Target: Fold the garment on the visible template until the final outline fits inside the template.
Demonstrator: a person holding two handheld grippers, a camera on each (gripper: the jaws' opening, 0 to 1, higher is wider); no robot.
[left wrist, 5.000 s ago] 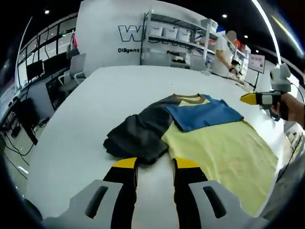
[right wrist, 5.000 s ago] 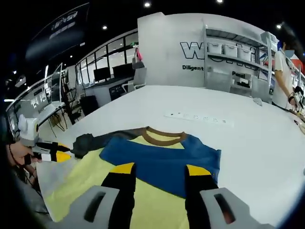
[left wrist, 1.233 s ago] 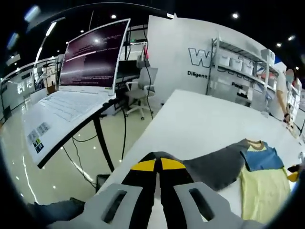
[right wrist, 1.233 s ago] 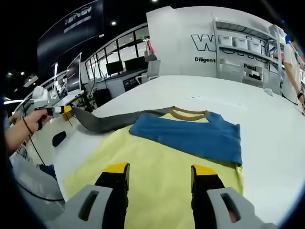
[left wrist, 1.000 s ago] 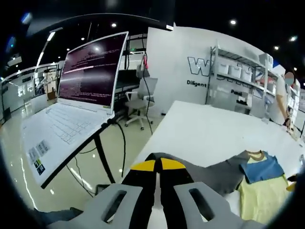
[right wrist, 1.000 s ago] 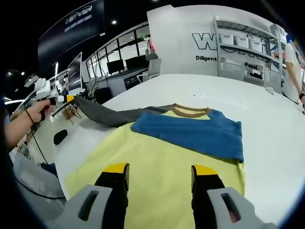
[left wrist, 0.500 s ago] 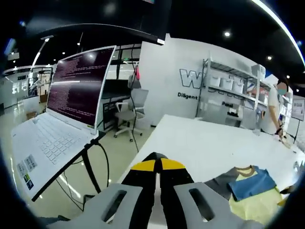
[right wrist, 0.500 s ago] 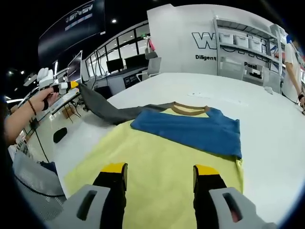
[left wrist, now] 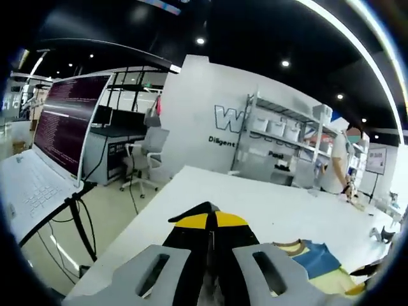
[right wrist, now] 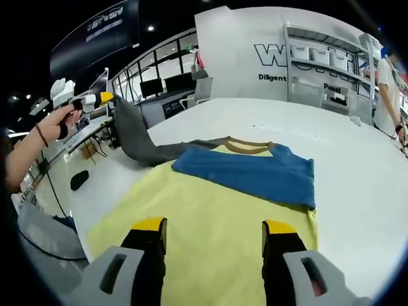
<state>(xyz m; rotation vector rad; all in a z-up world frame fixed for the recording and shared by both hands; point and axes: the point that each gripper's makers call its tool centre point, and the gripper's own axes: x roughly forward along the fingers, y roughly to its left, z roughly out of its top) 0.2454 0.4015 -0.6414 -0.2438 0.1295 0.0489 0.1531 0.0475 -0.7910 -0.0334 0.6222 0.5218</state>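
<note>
Garment: lying spread on the white bench, yellow body toward me, a blue sleeve folded across the chest below the brown collar.
Grey sleeve: rising off the bench at the garment's left side, stretching up and away to my left gripper.
Left gripper: I am holding it in my left hand out beyond the bench edge, above bench level; in the left gripper view my jaws are pressing together with dark fabric pinched between them, gripping the grey sleeve's end.
Right gripper: I am hovering it over the lower yellow part of the garment, jaws standing wide apart with nothing between them; I cannot tell whether the tips are touching the cloth.
Left gripper view, far side: the garment's collar and blue sleeve are showing low at the right, on the bench.
Surroundings: a laptop with a lit screen is standing on a stand off to the left of the bench; shelving and a white wall with lettering are standing behind; a person is standing at the far right by the bench.
</note>
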